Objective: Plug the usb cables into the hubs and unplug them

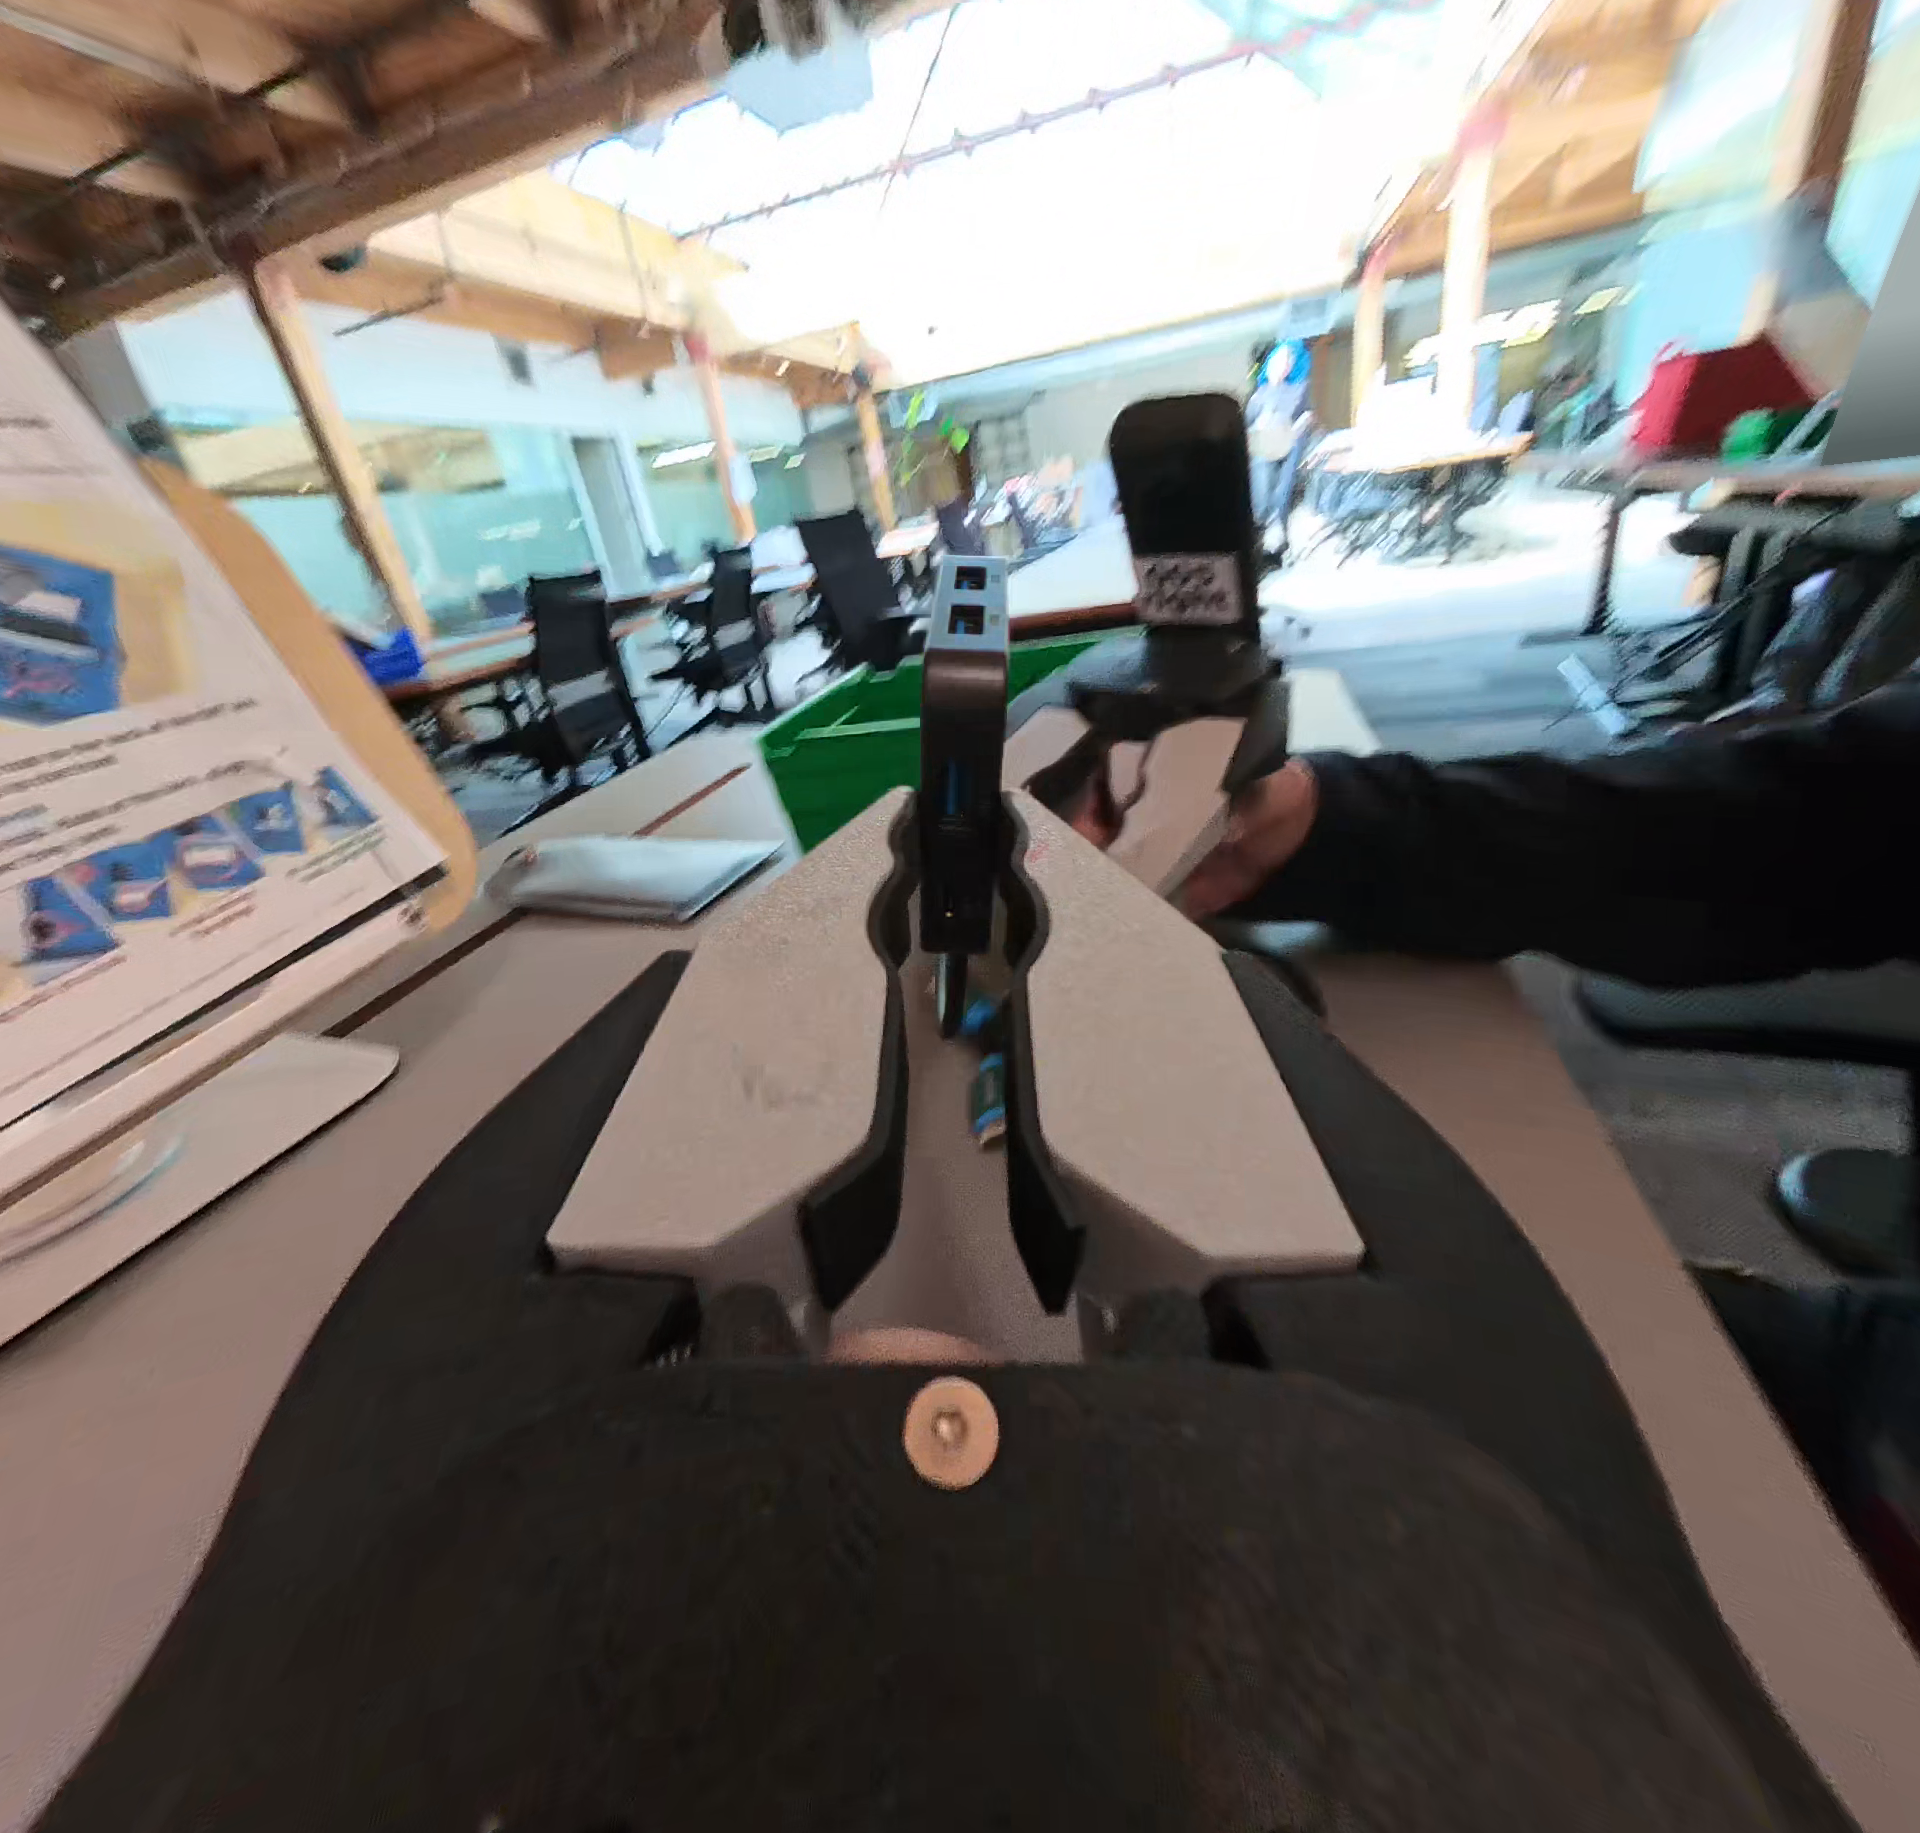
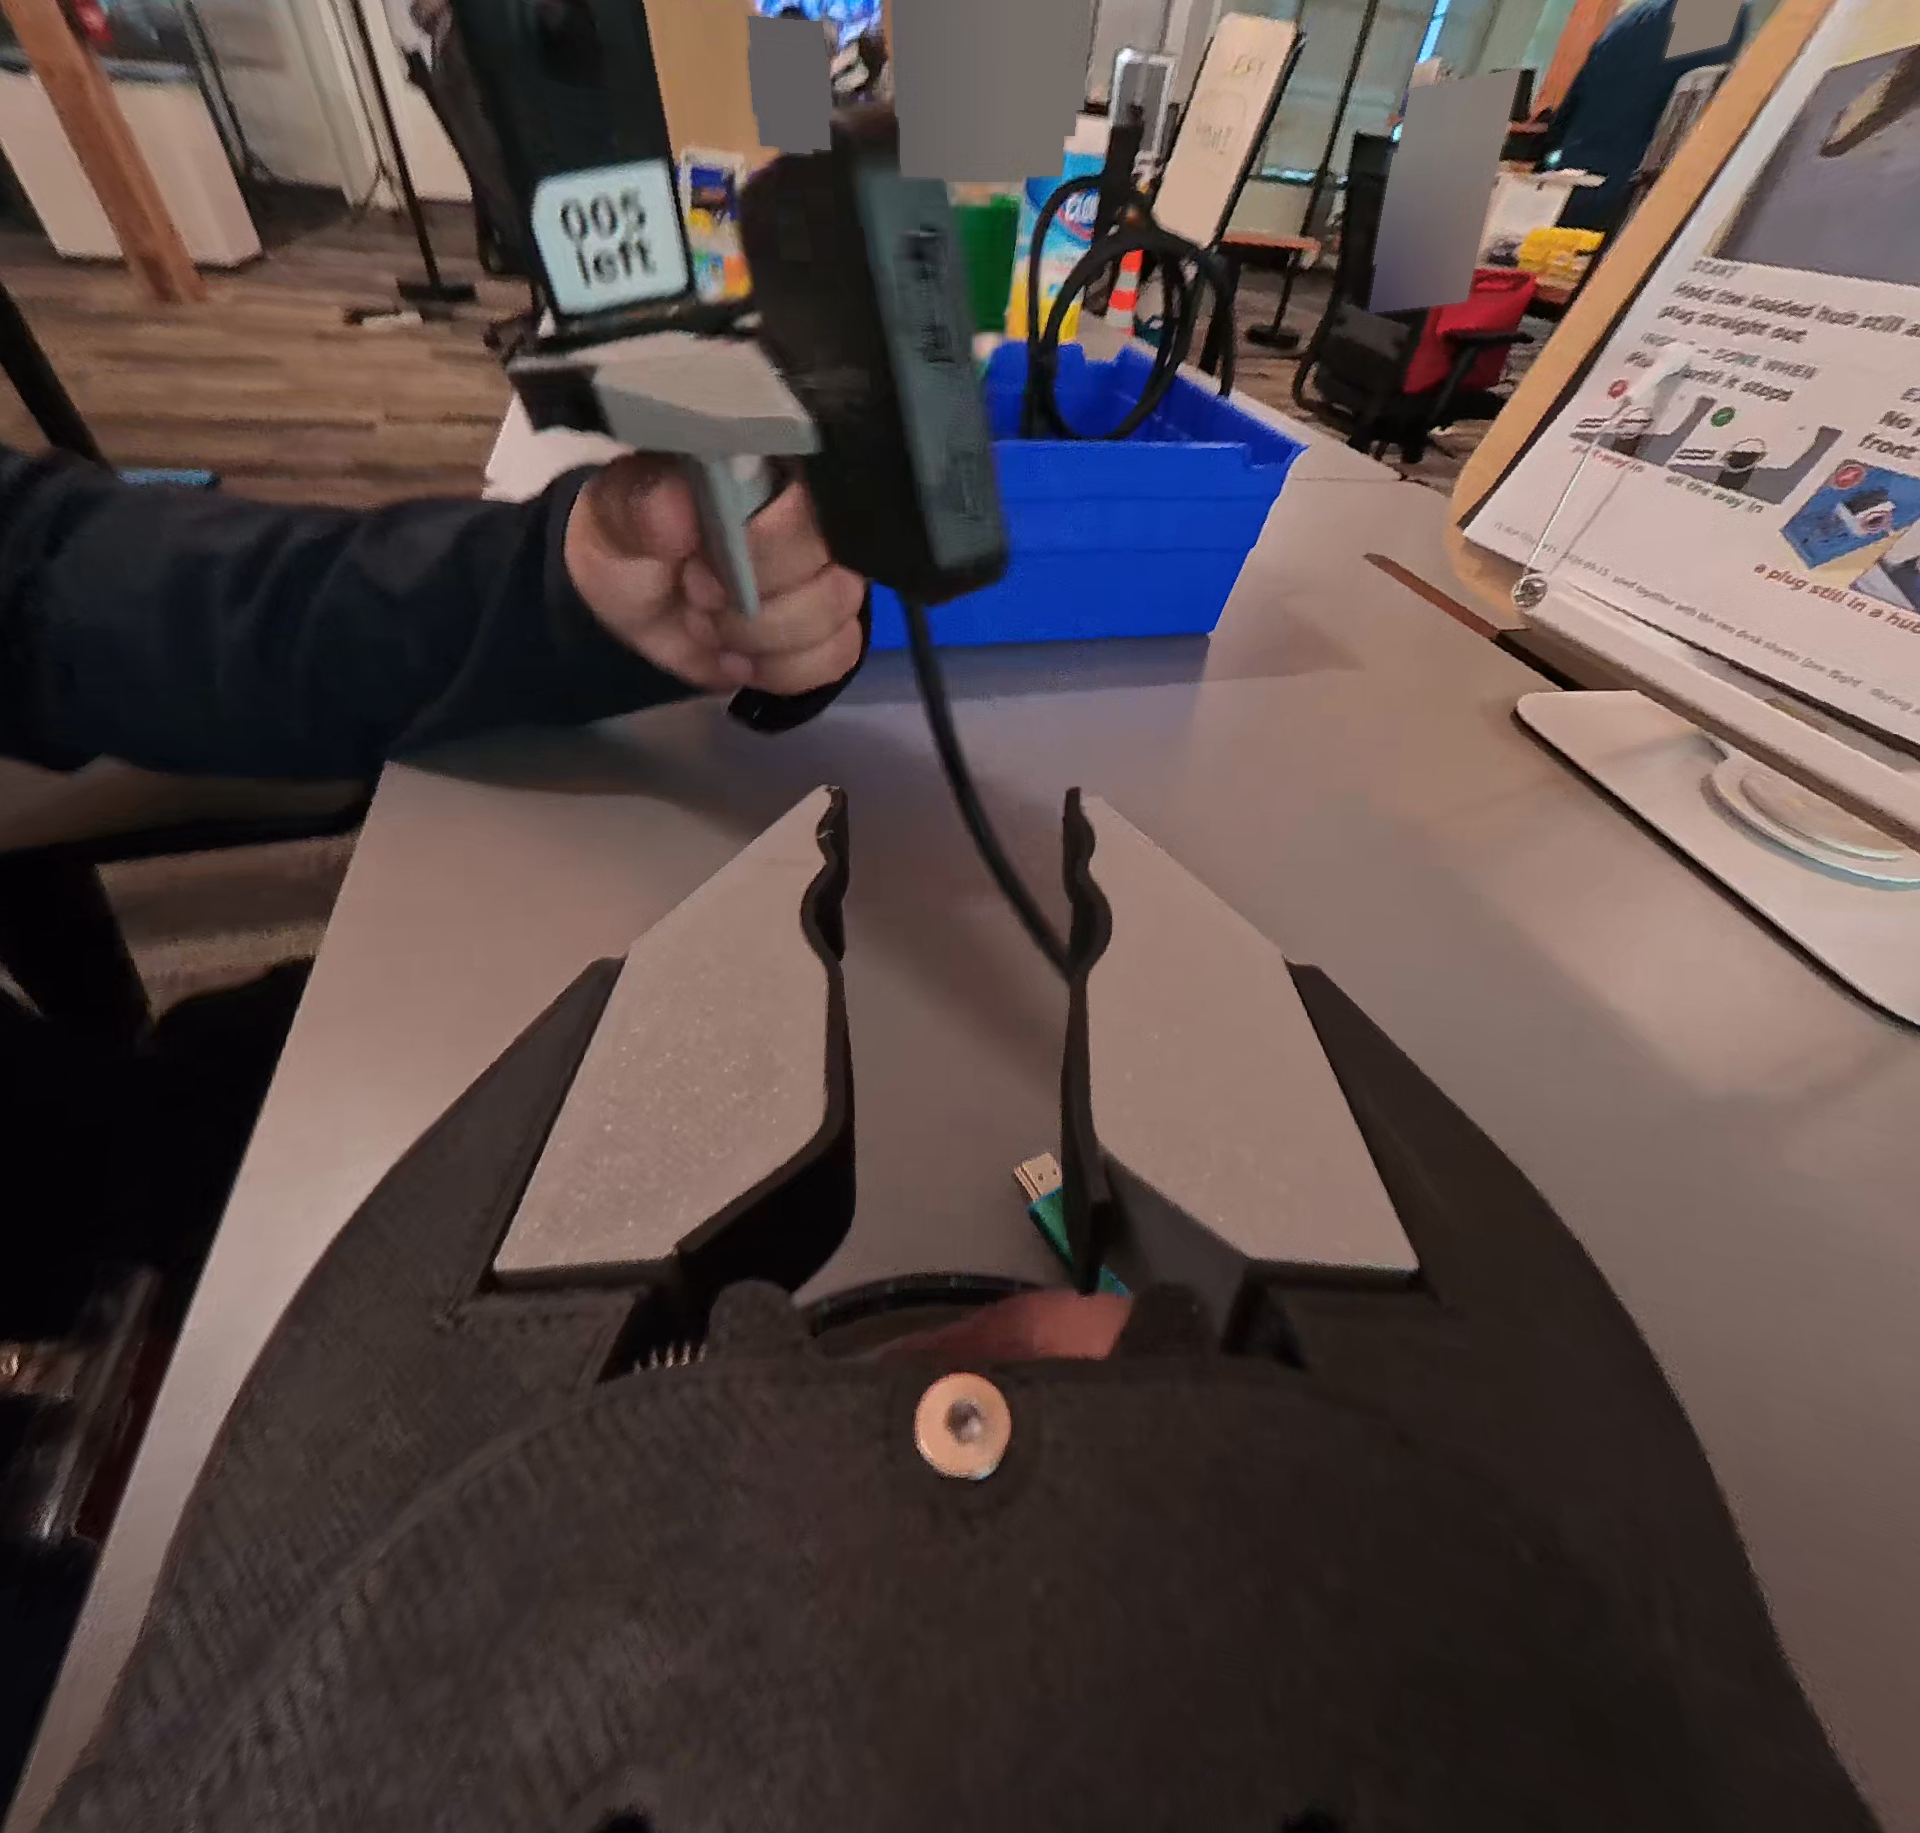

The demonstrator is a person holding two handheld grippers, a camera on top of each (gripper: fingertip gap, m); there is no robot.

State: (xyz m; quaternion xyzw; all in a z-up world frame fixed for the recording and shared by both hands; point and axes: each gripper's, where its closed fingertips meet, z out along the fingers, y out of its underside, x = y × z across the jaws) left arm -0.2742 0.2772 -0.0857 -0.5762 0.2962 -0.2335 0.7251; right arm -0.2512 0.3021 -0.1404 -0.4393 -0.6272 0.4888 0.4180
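Observation:
My left gripper (image 1: 961, 827) is shut on a slim dark hub (image 1: 964, 703) and holds it upright above the grey table (image 1: 582, 983), ports up. The right wrist view shows the same hub (image 2: 914, 370) in the left gripper (image 2: 821, 412), held by a person's hand (image 2: 717, 588). A black cable (image 2: 956, 744) hangs from the hub and runs down between my right gripper's fingers. My right gripper (image 2: 951, 817) is open and holds nothing. The cable's plug with a green tag (image 2: 1044, 1186) lies by the base of its right finger. The right gripper also shows in the left wrist view (image 1: 1127, 796).
A blue bin (image 2: 1122, 536) with a coiled black cable stands at the table's far side. A green bin (image 1: 862, 744) stands behind the hub. An instruction sheet on a white stand (image 2: 1766, 433) is at the right, also in the left wrist view (image 1: 187, 744). A pale pad (image 1: 634, 874) lies flat. Spacing between my two grippers at the tips: around 7 cm.

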